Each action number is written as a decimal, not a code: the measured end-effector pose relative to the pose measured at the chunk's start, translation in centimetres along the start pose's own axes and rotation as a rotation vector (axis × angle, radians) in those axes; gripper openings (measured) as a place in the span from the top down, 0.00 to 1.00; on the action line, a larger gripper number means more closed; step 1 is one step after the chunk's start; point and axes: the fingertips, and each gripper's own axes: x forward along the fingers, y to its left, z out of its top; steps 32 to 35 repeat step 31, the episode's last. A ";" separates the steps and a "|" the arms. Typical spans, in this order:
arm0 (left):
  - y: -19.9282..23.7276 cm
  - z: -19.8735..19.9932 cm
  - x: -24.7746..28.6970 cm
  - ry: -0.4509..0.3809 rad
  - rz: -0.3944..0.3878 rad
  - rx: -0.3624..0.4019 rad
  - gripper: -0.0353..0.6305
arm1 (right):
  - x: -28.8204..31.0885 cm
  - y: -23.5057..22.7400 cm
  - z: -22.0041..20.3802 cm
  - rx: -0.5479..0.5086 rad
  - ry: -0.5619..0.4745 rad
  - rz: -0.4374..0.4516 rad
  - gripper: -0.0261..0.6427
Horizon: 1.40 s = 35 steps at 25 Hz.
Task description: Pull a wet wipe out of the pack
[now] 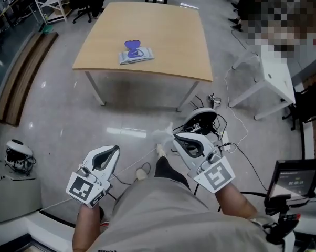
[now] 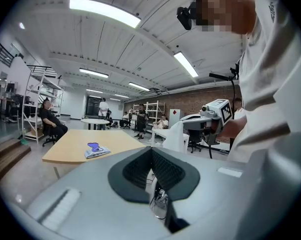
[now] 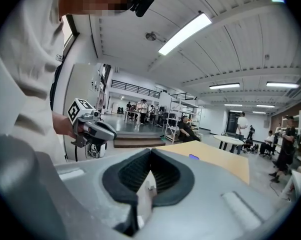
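Bright | ceiling tube lights | floor glare | fisheye vignette

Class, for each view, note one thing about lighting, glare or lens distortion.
Head view: ceiling-light glare on the glossy floor. Left gripper view: strip light blown out, black fisheye corners; the wet wipe in the right claw is sharp. Right gripper view: ceiling light glares, ceiling lines bend.

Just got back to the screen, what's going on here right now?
A person stands back from the table with tongs in each hand. The right tongs are shut on a white wet wipe, which hangs from their tip. The left tongs are shut and empty. The wipe pack lies on the table with its purple lid up, well away from both.
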 end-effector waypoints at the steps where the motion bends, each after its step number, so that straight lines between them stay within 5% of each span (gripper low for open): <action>1: -0.1 -0.2 0.2 0.001 -0.001 -0.004 0.94 | -0.1 0.0 -0.1 -0.003 -0.005 0.002 0.96; 35: -1.1 -1.5 0.9 0.012 0.000 -0.056 0.94 | 0.0 1.7 -0.3 -0.046 -0.010 0.076 0.96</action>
